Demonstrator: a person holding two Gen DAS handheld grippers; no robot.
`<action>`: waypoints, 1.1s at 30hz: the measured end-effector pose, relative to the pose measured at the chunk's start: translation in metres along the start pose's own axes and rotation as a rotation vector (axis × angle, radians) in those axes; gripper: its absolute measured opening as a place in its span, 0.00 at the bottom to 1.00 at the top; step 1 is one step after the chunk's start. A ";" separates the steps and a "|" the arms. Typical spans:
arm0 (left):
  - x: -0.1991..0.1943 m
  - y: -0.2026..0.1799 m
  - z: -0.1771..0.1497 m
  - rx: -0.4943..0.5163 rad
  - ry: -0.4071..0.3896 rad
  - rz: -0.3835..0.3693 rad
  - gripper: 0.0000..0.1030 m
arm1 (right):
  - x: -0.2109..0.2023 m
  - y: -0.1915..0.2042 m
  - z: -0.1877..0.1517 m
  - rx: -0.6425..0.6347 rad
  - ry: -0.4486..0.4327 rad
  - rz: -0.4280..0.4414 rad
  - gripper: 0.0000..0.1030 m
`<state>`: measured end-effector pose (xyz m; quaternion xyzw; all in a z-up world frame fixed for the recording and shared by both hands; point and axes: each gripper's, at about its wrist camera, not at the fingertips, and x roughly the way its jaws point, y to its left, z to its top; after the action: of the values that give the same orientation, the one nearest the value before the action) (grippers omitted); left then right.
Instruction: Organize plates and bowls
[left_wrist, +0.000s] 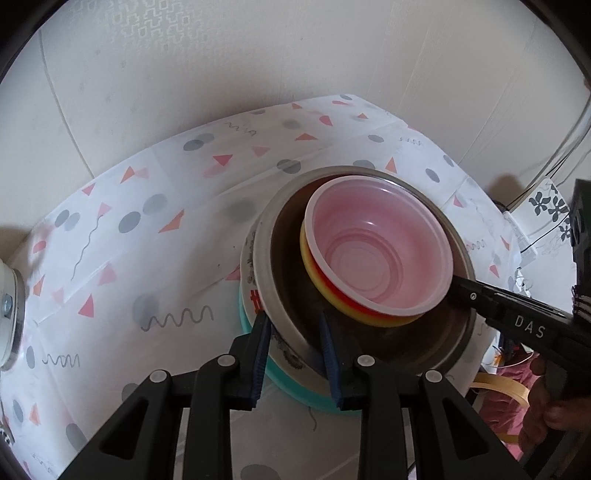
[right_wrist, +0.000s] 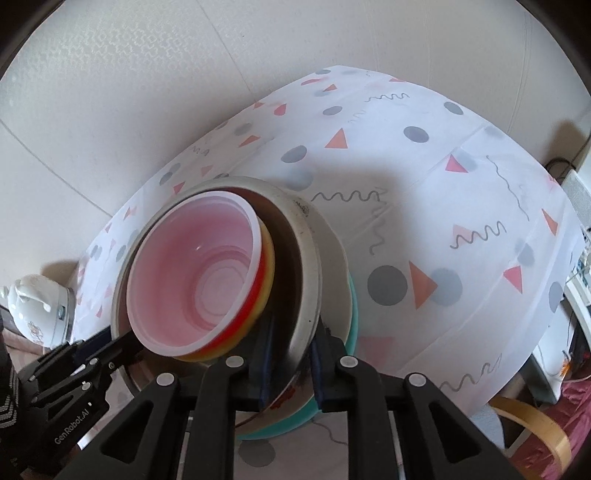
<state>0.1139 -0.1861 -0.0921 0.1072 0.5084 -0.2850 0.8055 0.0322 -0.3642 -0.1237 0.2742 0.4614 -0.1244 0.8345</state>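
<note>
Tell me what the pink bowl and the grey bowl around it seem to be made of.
The translucent pink bowl with the red-and-yellow outside looks like thin glossy plastic: light glows through its wall, and moulded rings step down inside. The larger dull grey bowl looks like brushed metal, probably steel, given its thin rim and soft smeared sheen. Both tongs straddle that rim.

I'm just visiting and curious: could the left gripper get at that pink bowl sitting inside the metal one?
Probably yes: the pink bowl lies open on top, nothing covering it. But the left gripper is clamped on the metal bowl's rim, so it must let go first.
</note>
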 end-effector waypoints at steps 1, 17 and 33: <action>-0.002 0.001 -0.001 -0.003 0.000 0.008 0.37 | -0.004 0.000 -0.001 0.003 -0.013 0.003 0.21; -0.047 0.019 -0.043 -0.052 -0.065 0.066 1.00 | -0.059 0.028 -0.045 -0.128 -0.193 -0.025 0.62; -0.078 0.032 -0.084 -0.145 -0.146 0.192 1.00 | -0.062 0.037 -0.111 -0.234 -0.215 -0.133 0.77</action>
<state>0.0434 -0.0942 -0.0660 0.0760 0.4550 -0.1763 0.8695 -0.0621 -0.2731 -0.1063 0.1292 0.3981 -0.1532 0.8952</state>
